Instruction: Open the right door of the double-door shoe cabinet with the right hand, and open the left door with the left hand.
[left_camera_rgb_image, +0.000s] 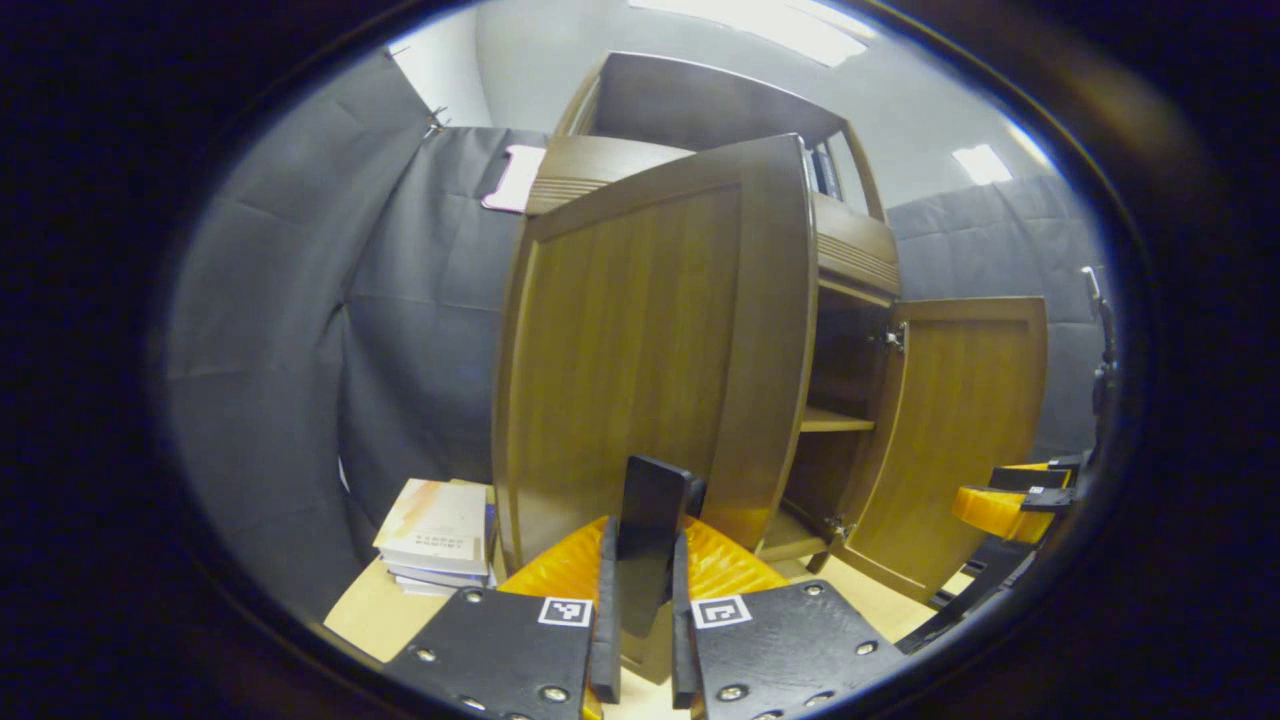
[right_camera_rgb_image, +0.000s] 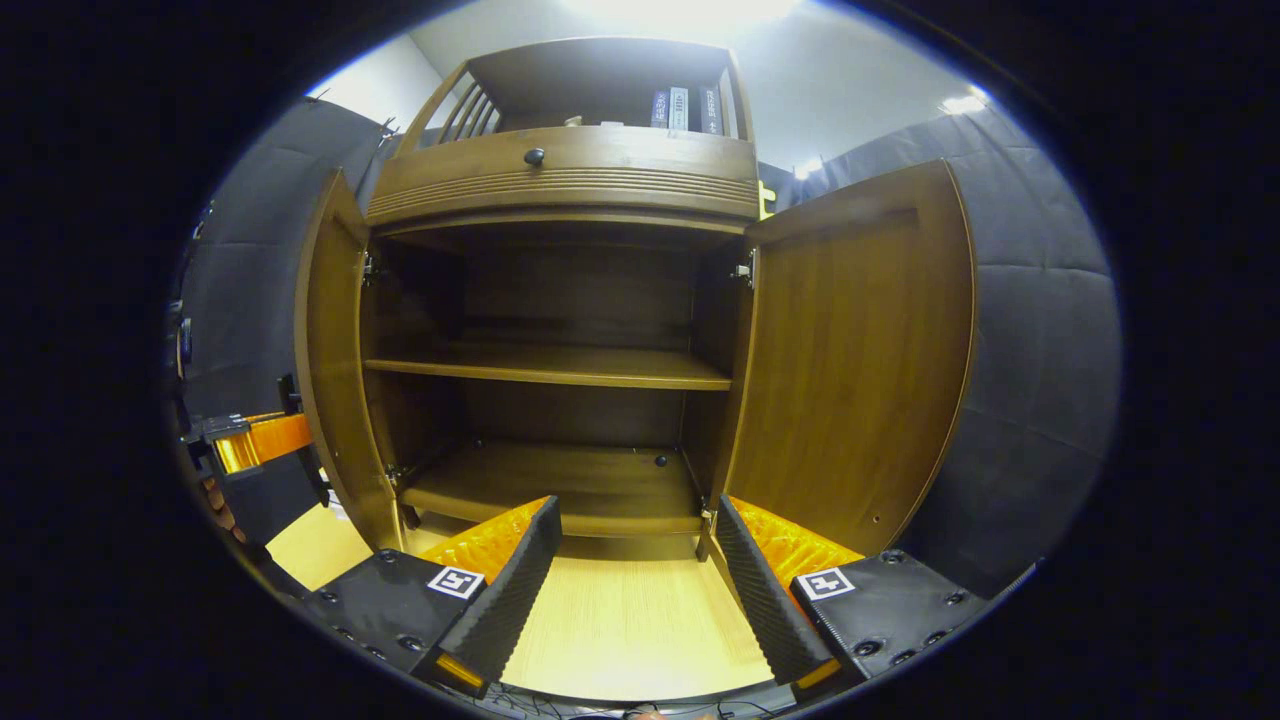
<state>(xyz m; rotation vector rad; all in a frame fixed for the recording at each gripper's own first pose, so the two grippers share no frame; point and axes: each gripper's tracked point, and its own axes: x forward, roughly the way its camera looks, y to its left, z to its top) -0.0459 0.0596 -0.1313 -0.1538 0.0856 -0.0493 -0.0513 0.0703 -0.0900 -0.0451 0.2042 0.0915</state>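
Satin brown wooden shoe cabinet (right_camera_rgb_image: 560, 190), matt cloth wall (left_camera_rgb_image: 400, 300)

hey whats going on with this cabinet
A person is opening a double-door shoe cabinet with a handheld gripper in each hand. Both doors stand open. The left gripper is closed on the handle of the left door. The right gripper is open and holds nothing, in front of the shelves, with the right door swung wide.

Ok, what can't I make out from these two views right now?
Left gripper view: the left door hides most of the cabinet inside; the jaws cover where the handle meets it.
Right gripper view: that door turns its outer face away; the top-shelf books are too small to tell apart.
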